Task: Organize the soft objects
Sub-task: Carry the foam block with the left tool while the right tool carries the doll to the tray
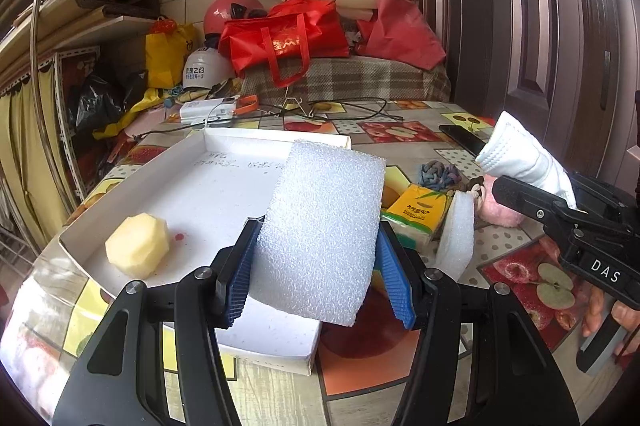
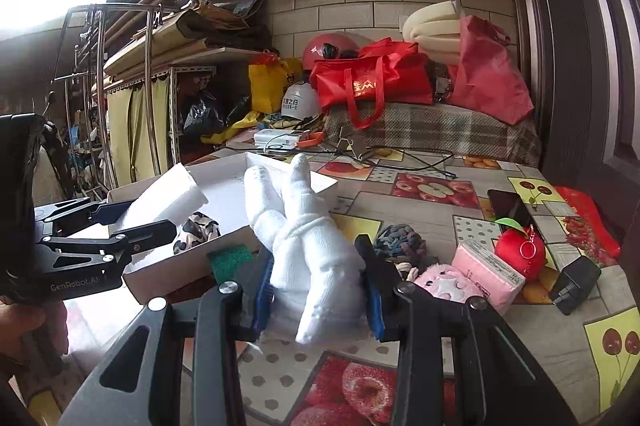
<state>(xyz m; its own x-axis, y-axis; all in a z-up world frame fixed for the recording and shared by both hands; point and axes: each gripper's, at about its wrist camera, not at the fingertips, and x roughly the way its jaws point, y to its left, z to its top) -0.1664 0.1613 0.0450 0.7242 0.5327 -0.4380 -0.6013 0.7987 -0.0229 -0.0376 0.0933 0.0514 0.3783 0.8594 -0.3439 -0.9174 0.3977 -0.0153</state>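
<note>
My left gripper is shut on a white foam sheet and holds it above the near right corner of a shallow white box. A pale yellow sponge lump lies in the box. My right gripper is shut on a pair of white socks and holds them above the table, right of the box. A spotted fabric piece lies in the box. The left gripper with the foam shows at the left of the right wrist view. The socks show at the right of the left wrist view.
On the fruit-print tablecloth lie a knitted grey-blue ball, a pink plush, a pink tissue pack, a red plush apple, a black charger, a phone, a yellow tissue pack and another foam block. Bags and cables crowd the back.
</note>
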